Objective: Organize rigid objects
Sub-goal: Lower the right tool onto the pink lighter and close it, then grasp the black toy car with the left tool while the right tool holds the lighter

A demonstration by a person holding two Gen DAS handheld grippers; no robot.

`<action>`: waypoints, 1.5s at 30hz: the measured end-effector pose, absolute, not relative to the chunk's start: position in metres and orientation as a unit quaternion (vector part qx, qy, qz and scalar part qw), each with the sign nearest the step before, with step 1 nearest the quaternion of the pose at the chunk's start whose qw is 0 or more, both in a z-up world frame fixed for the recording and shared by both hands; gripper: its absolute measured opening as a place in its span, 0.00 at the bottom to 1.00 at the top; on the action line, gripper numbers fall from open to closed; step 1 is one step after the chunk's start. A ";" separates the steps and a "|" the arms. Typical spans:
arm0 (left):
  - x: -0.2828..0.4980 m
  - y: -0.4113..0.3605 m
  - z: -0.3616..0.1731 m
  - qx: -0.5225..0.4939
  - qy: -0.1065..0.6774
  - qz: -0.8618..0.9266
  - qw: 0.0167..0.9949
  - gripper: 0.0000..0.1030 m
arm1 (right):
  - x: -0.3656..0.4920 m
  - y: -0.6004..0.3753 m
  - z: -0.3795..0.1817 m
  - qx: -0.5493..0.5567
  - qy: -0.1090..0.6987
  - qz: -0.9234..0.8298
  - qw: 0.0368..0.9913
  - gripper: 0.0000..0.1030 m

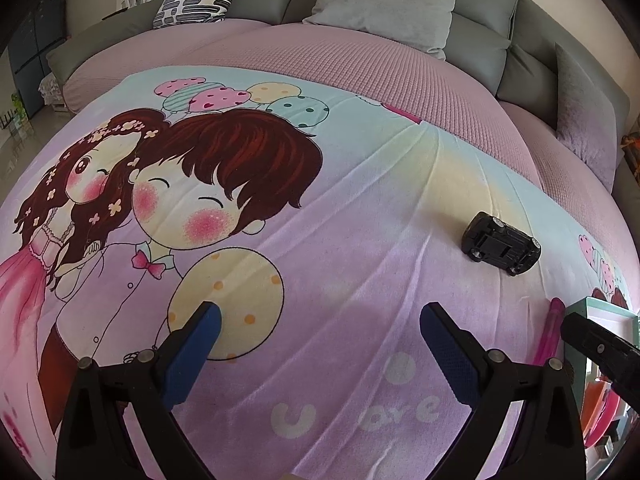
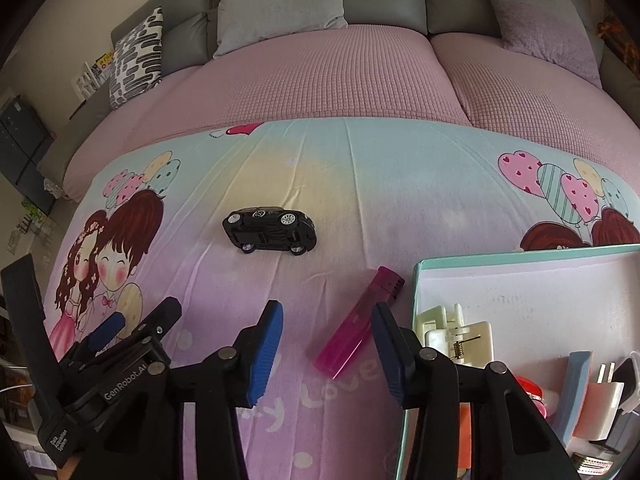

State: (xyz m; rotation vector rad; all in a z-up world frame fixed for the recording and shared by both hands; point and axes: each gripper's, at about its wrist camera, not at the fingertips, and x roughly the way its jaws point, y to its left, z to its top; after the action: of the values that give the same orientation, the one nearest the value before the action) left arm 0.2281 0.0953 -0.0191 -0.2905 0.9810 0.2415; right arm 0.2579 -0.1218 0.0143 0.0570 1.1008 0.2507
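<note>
Pink, the lighter [image 2: 359, 324] lies on the blanket [image 2: 352, 184] just beside the box [image 2: 520, 258], between the right gripper's [image 2: 326, 354] half-spread jaws, not yet pinched. Next, I judge: close, lift, drop it in the box. The left gripper [image 1: 320, 344] hangs spread, empty; the toy car [image 2: 270, 230] waits mid-blanket.

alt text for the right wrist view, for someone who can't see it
The right gripper hangs over a cartoon-print blanket with a pink lighter lying between its fingers, one blue pad at the lighter's edge and the other clear of it. A black toy car lies on its side further back; a box of small items sits at right, and the left gripper is at left.
</note>
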 end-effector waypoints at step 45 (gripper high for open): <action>0.268 0.055 -0.009 -0.130 0.431 0.040 0.892 0.97 | 0.298 -0.132 0.007 -0.013 0.507 0.074 0.859 0.21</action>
State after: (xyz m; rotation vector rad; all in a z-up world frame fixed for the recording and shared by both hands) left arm 0.2681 0.0551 -0.0089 -0.2695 0.8943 0.0828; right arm 0.2980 -0.1316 0.0068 -0.0272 1.0637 0.1545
